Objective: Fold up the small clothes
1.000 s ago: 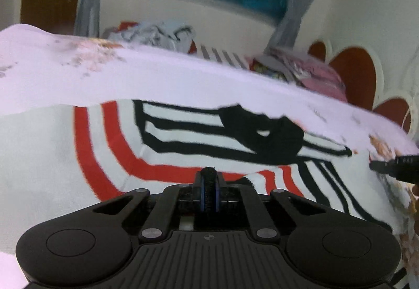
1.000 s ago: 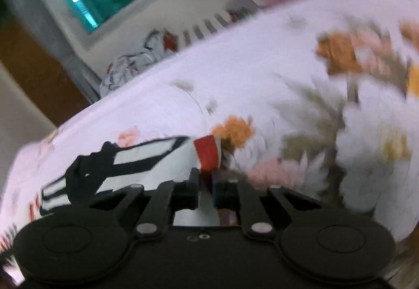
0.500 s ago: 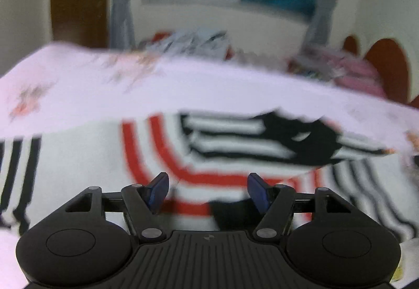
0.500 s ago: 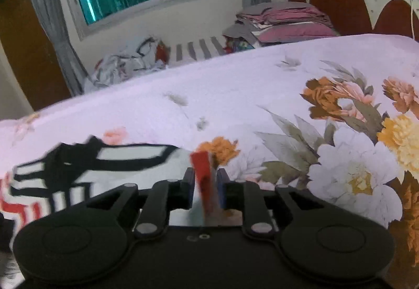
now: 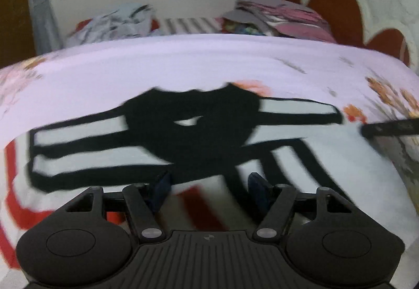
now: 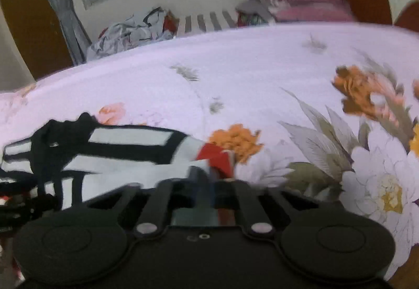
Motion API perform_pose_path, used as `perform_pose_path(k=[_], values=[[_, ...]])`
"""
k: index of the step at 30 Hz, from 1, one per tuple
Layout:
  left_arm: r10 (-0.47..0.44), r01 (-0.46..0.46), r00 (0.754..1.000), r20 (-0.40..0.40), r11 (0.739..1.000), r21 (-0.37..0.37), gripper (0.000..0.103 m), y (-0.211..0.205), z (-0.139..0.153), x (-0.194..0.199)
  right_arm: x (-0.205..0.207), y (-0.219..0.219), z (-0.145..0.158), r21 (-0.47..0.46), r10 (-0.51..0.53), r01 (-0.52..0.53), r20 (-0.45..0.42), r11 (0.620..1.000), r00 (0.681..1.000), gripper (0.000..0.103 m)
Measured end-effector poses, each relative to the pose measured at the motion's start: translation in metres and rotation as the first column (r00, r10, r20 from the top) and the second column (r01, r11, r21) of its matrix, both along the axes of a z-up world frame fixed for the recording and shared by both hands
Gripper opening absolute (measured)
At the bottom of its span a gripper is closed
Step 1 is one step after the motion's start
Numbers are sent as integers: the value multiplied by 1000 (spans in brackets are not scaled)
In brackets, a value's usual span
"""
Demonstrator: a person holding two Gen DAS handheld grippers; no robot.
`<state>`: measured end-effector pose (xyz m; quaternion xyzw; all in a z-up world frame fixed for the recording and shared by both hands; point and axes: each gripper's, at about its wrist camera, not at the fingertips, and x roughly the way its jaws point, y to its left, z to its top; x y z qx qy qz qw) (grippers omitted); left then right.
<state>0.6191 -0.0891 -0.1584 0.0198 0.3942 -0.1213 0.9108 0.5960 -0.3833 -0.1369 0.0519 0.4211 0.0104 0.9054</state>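
1. Lying flat on the lilac flower-print bedsheet point(image 6: 235, 58) is the small white garment with black and red stripes point(image 5: 262, 110).
2. Left black two-finger gripper point(image 5: 208, 185) hangs over its middle, jaws spread apart, nothing pinched.
3. Right black two-finger gripper point(image 6: 213, 175) just finished closing and is clamped on the garment's red-edged corner; that edge is kinda blurry.
4. Rumpled grey clothes pile point(image 6: 128, 32) sits beyond the bed, under the window.

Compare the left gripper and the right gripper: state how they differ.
The left gripper stands open, nothing between its pads; the right gripper is shut on the striped garment's red-edged corner. Left hovers over the garment's black middle; right sits at its edge by the floral bedsheet.
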Motion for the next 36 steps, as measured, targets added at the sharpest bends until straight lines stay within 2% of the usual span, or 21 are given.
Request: perform_pose_path(k=[1, 2, 3, 6, 9, 11, 13, 15, 17, 18, 22, 25, 26, 28, 30, 33, 36], values=[[16, -16, 1000, 1, 1000, 17, 66, 1, 4, -3, -4, 4, 6, -31, 12, -12, 5, 999, 1000, 1], [30, -30, 1000, 8, 999, 25, 66, 0, 9, -8, -12, 8, 14, -46, 24, -23, 27, 999, 999, 9], [25, -25, 999, 20, 1000, 3, 66, -1, 14, -17, -22, 10, 20, -41, 34, -32, 51, 999, 998, 17], [-30, 34, 998, 58, 997, -65, 66, -14, 28, -54, -57, 16, 29, 19, 42, -43, 67, 999, 997, 14], [-94, 99, 994, 54, 989, -106, 66, -42, 30, -82, -90, 26, 27, 50, 41, -44, 48, 998, 998, 13], [-143, 149, 988, 60, 985, -92, 66, -62, 28, -97, -110, 32, 22, 59, 31, -33, 33, 998, 999, 11], [-169, 171, 984, 60, 985, -24, 66, -81, 22, -110, -127, 38, 14, 68, 28, -28, 8, 997, 1000, 11], [-160, 160, 987, 5, 987, 30, 68, -92, 7, -111, -132, 44, -1, 28, 25, -25, -33, 999, 999, 7], [-159, 159, 987, 29, 987, 16, 69, -88, 7, -114, -133, 41, -2, 49, 0, 1, -23, 999, 1000, 7], [-162, 162, 987, 16, 987, 11, 69, -85, 11, -113, -132, 42, 2, 44, -13, 14, -27, 999, 1000, 5], [-91, 90, 995, 43, 996, 14, 69, -51, 21, -114, -142, 51, 19, 25, -12, 11, 25, 1000, 1000, 12], [-23, 23, 1000, 12, 999, 30, 69, -21, 11, -106, -141, 52, 11, 15, -25, 25, -9, 1000, 1000, 12], [-8, 8, 1000, 11, 1000, 27, 69, -10, 8, -105, -140, 51, 5, 7, -39, 39, -30, 999, 999, 9], [20, -20, 1000, 19, 1000, 15, 69, 11, 5, -104, -140, 46, 0, 36, -65, 66, -29, 997, 997, 7], [71, -72, 997, 28, 996, 49, 69, 30, 4, -103, -139, 47, 2, 31, -73, 74, -30, 997, 997, 7], [96, -96, 995, 10, 995, -24, 69, 64, -1, -102, -138, 50, -1, 22, -78, 79, -32, 997, 996, 7], [85, -85, 996, 15, 996, -4, 69, 71, -1, -101, -136, 52, 0, 12, -87, 88, -37, 996, 996, 7]])
